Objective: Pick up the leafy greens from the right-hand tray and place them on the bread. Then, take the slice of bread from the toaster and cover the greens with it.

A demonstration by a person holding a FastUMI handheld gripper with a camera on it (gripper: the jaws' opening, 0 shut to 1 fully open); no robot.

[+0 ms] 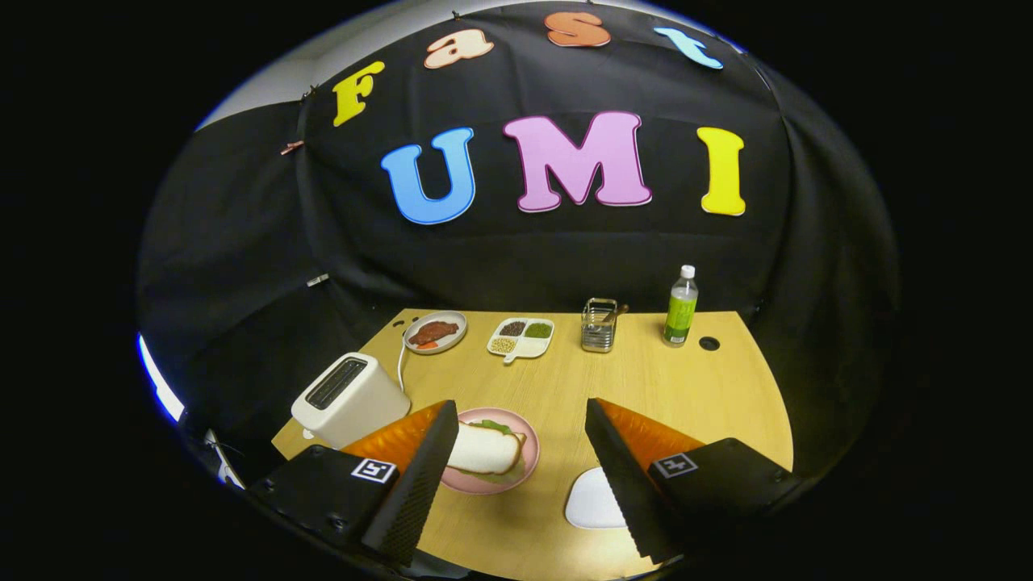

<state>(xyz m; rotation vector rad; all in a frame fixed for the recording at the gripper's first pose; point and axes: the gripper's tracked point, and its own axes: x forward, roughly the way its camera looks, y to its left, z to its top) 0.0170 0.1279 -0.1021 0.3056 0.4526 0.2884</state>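
The gripper point(516, 428) stands with its two fingers spread wide and nothing between them but bare wooden table point(694, 379). The left finger covers the near-left edge of a pink plate point(529, 464) and the left end of the slice of bread point(484, 449) on it, so that end cannot be made out. The slice lies flat, its long axis running from the left finger toward the gap between the fingers, slightly tilted away. Leafy greens point(494, 426) peek out from under its far edge, and a paler green strip shows below its near edge; whatever lies beneath them is hidden. Beside the right finger sits a white tray point(587, 502), partly covered by that finger; its visible part holds nothing.

Just beyond the left finger a white toaster point(349, 399) stands with its slots dark; their inside is hard to read. A white cord runs from it toward the back of the table. Farther off, in a row along the back: a small plate point(436, 332) with reddish food, a divided dish point(520, 337) with dark, green and pale fillings in separate compartments, a wire holder point(599, 325) with a utensil handle sticking out, and an upright bottle point(680, 307) with a green label.
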